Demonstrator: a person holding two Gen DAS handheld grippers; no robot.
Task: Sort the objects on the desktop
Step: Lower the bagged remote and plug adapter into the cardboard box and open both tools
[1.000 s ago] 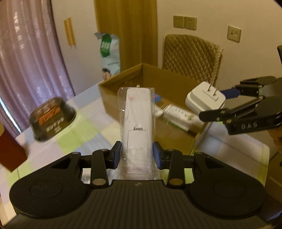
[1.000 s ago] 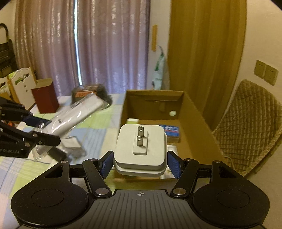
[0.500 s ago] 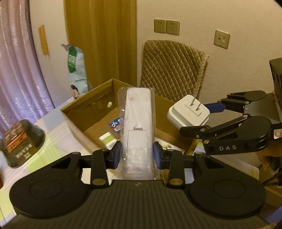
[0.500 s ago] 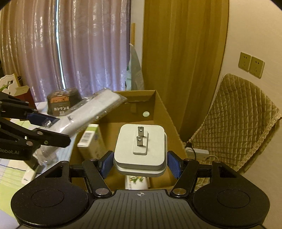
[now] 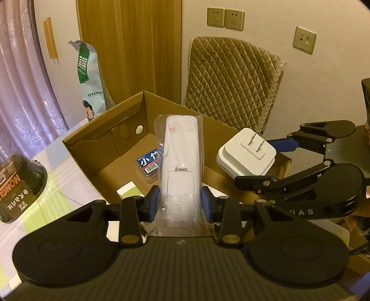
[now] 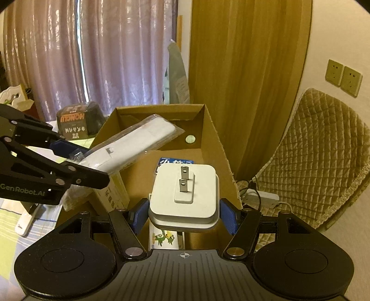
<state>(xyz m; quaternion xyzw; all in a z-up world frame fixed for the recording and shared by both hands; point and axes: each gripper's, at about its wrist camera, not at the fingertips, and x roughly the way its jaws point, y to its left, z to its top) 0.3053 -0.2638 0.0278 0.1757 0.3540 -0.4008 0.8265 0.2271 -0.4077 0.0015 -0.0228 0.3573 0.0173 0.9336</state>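
Bagged remote (image 5: 179,162), plug adapter (image 6: 183,196) over box (image 5: 104,148)

box (image 6: 215,148) top open | floor part-filled: blue pack (image 5: 150,162), cartons | chair (image 5: 233,83) behind

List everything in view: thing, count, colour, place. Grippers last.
cardboard box: 1, brown, open, on the table
remote in plastic bag: 1, white, in left gripper, over the box
plug adapter: 1, white, in right gripper, over the box
blue-labelled pack: 1, blue, on box floor
small cartons: 2 at least, white, in box
noodle bowl: 1, black, on the table
snack bag: 1, green and white, behind box
chair: 1, tan quilted cover, behind box
wall sockets: 3, beige, wall
left gripper: 1, black
right gripper: 1, black
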